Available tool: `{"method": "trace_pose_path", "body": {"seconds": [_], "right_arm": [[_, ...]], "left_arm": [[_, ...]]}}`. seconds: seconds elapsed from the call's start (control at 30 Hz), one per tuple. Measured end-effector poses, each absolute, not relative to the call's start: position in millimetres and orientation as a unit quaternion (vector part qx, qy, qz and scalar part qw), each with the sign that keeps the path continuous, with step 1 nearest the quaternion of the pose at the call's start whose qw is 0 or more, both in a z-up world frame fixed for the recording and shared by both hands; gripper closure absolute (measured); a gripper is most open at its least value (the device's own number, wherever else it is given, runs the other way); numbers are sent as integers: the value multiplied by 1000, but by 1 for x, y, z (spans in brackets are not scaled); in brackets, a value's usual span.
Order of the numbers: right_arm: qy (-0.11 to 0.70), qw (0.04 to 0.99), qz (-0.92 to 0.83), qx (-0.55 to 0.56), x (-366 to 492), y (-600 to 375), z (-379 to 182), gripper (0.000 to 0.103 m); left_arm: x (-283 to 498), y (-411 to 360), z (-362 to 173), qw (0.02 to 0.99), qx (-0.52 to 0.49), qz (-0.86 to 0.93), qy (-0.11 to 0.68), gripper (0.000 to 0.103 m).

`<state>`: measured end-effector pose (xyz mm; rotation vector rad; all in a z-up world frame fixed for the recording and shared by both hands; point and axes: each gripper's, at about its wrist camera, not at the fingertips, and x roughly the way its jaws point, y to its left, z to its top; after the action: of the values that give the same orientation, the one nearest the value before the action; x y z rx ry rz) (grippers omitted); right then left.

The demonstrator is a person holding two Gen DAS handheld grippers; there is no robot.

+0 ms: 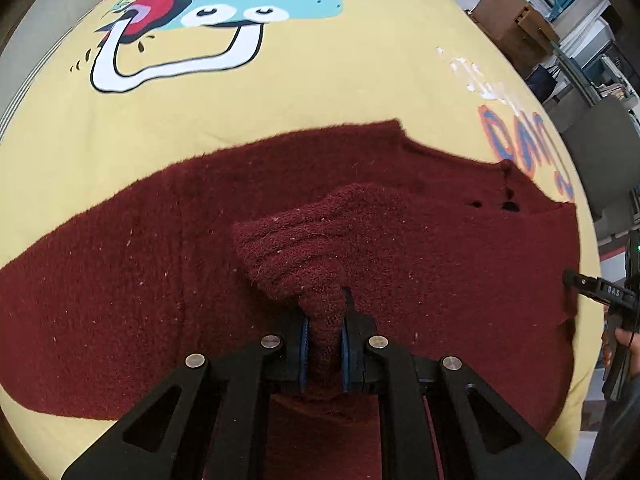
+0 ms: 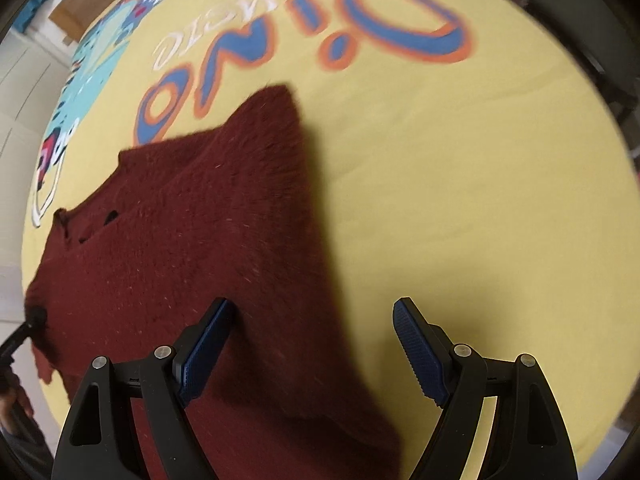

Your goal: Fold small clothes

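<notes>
A fuzzy maroon sweater [image 1: 160,280] lies spread on a yellow cloth [image 1: 280,100] printed with a cartoon dinosaur. My left gripper [image 1: 325,320] is shut on a pinched-up fold of the sweater [image 1: 304,248], which bulges up ahead of the blue pads. In the right wrist view the same sweater [image 2: 192,220] runs down the left half, one part reaching toward the "Dino" lettering. My right gripper [image 2: 313,305] is open above the sweater's right edge. Its left finger is over the knit and its right finger over bare yellow cloth [image 2: 460,180]. Nothing is between its pads.
The right gripper's black finger [image 1: 592,286] and a person's hand [image 1: 624,338] show at the right edge of the left wrist view. Cardboard boxes [image 1: 516,20] and a grey chair [image 1: 600,152] stand beyond the table. The left gripper's tip [image 2: 16,336] shows at the left edge.
</notes>
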<state>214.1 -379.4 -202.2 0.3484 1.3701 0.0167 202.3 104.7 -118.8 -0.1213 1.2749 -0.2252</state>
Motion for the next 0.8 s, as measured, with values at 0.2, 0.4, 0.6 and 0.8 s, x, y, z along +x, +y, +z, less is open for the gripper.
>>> {"method": "trace_pose_path", "body": {"seconds": [0.2, 0.4, 0.6, 0.8], "right_arm": [[623, 755, 16, 204, 218, -383, -209, 86], [605, 781, -11, 154, 204, -380, -188, 88], [620, 774, -28, 125, 209, -372, -208, 86], [613, 783, -38, 102, 206, -371, -205, 56]], "left_arm": [[205, 102, -123, 798, -55, -105, 592, 93], [205, 93, -138, 798, -23, -98, 594, 93], [206, 88, -153, 801, -25, -81, 592, 91], [208, 70, -154, 813, 40, -55, 579, 62]]}}
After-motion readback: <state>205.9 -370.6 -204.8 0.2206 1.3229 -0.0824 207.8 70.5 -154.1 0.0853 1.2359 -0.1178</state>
